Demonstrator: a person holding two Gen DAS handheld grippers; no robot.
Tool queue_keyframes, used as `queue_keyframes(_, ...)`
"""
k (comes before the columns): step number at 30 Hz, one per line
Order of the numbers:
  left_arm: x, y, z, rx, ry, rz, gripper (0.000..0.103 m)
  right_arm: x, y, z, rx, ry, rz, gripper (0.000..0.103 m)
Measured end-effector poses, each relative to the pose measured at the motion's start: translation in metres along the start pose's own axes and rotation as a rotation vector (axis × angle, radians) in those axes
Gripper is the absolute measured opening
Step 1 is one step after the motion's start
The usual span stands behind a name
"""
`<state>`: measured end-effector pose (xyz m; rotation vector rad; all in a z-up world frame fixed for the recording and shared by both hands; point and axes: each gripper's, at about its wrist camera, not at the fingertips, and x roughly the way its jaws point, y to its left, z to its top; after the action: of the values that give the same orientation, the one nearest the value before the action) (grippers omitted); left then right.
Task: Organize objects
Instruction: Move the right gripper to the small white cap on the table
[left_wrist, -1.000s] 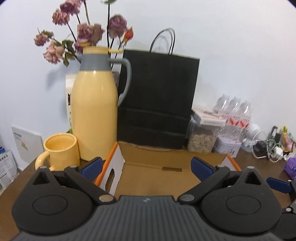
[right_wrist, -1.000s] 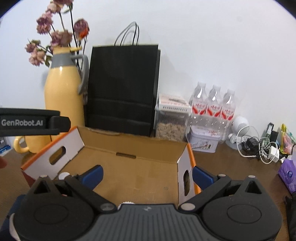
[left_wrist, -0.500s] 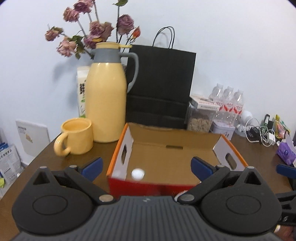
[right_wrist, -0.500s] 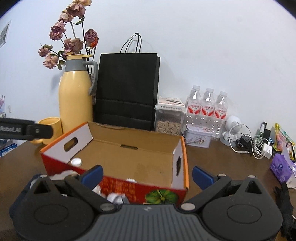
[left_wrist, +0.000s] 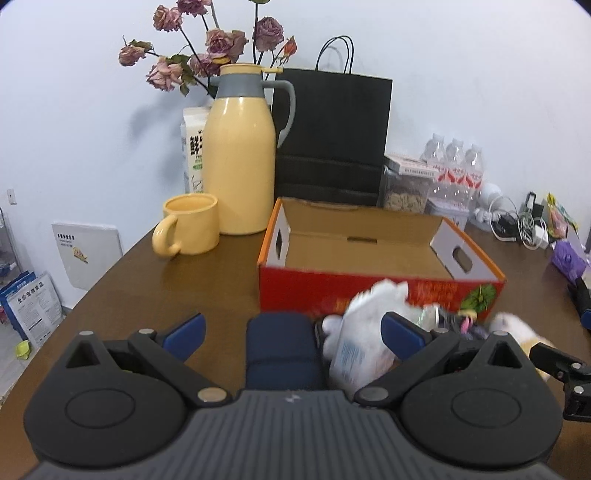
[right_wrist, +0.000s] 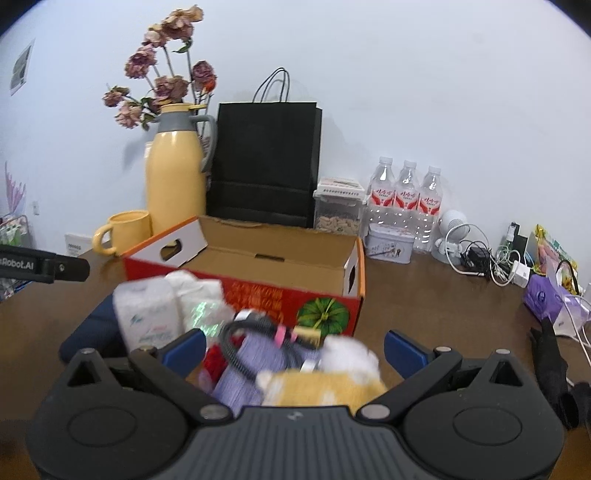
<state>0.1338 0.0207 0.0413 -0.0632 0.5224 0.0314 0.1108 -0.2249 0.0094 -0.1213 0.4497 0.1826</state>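
Both grippers, left and right, have their jaws wide apart and grasp nothing. They hover above a blurred pile (white packets, a navy roll, a yellow plush toy) lying on the wooden table just before the open red cardboard box.

The dark wooden surface carries an open red cardboard box ahead of the gripper. A yellow mug and yellow thermos jug stand ahead-left, a black paper bag behind the box, water bottles ahead-right.
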Motion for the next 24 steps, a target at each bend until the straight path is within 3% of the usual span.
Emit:
queue_keyframes(15, -0.038, 0.033, -0.052, -0.012, 0.058, 0.042, 0.103, -0.023, 0.044, -0.050, -0.025, 0.077, 0.101, 0.101)
queue_keyframes(21, -0.035, 0.050, -0.059, -0.050, 0.079, 0.052, 0.103, -0.011, 0.063, -0.056, -0.034, 0.111, 0.144, 0.090)
queue_keyframes(24, -0.034, 0.057, -0.063, -0.056, 0.084, 0.051, 0.103, -0.002, 0.067, -0.058, -0.023, 0.139, 0.162, 0.077)
